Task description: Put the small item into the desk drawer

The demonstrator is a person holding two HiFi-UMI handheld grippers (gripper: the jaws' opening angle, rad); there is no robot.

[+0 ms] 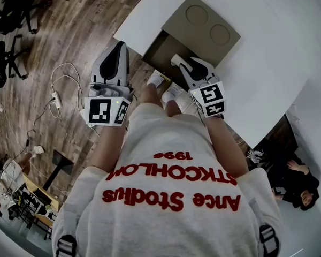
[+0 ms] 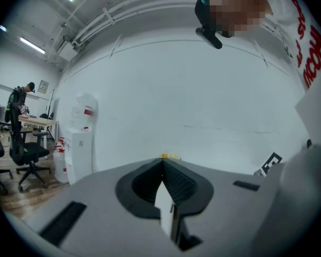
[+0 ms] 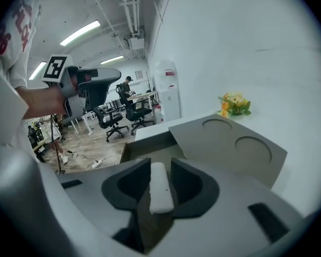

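Observation:
My right gripper [image 3: 159, 183] is shut on a small white bar-shaped item [image 3: 160, 189], which lies lengthwise between the two dark pads. In the head view the right gripper [image 1: 177, 61] points at the open desk drawer [image 1: 159, 51], with its tip over the drawer's near edge. The same drawer [image 3: 142, 146] shows just ahead of the jaws as a dark open box under the white desk [image 3: 289, 127]. My left gripper [image 1: 119, 48] hangs to the left of the drawer, above the wooden floor. Its jaws [image 2: 163, 165] meet at the tip, shut and holding nothing, facing a white wall.
A grey panel with two round recesses [image 1: 203, 24] lies on the desk over the drawer's far side. Yellow flowers [image 3: 234, 105] stand at the desk's back. Cables and a power strip [image 1: 56, 98] lie on the floor at left. Office chairs [image 3: 115, 118] stand further off.

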